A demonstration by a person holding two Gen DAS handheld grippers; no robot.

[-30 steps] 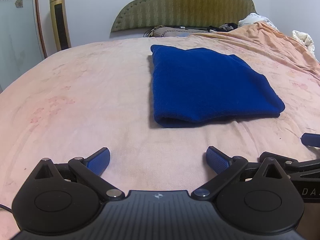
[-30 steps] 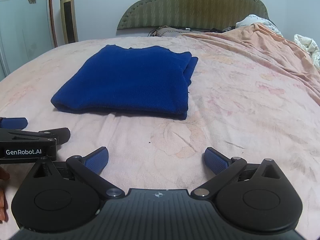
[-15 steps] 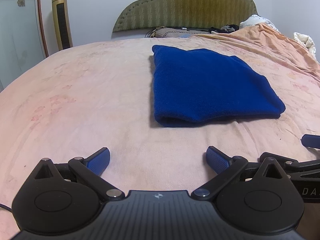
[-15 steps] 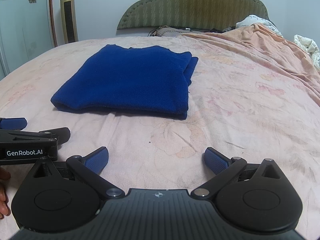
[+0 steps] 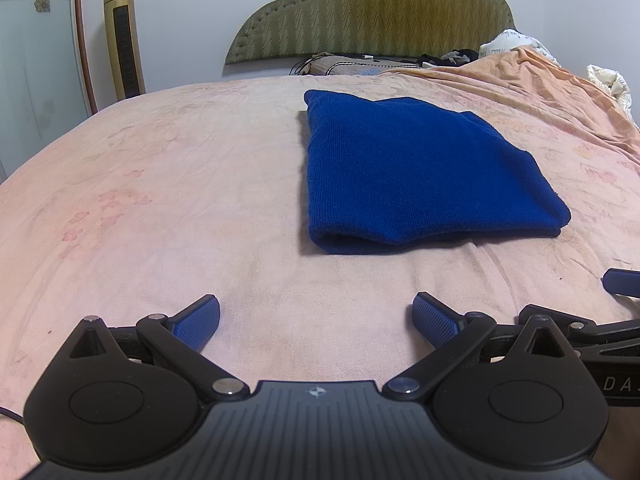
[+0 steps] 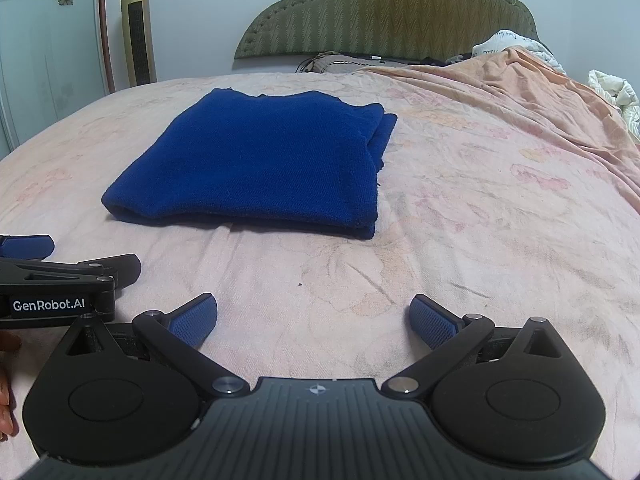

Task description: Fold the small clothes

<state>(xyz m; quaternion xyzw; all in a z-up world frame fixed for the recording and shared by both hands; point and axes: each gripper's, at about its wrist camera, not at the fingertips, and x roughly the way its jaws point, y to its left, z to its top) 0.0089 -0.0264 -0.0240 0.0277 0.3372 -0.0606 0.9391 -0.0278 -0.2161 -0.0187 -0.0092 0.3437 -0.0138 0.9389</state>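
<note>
A dark blue knitted garment (image 5: 416, 172) lies folded into a flat rectangle on the pink bed sheet (image 5: 160, 200). It also shows in the right wrist view (image 6: 264, 164), left of centre. My left gripper (image 5: 316, 320) is open and empty, low over the sheet, short of the garment's near edge. My right gripper (image 6: 314, 318) is open and empty too, just right of the left one, short of the garment's near right corner. Neither touches the cloth.
An olive padded headboard (image 5: 372, 8) stands at the far end with a pillow and cables below it. An orange blanket (image 6: 540, 92) is bunched along the right side. A gold tower fan (image 5: 122, 40) stands at the far left by a white wardrobe.
Both views have shifted only slightly; the garment sits a little lower in the left wrist frame. Both grippers stay open and nothing was taken hold of.
</note>
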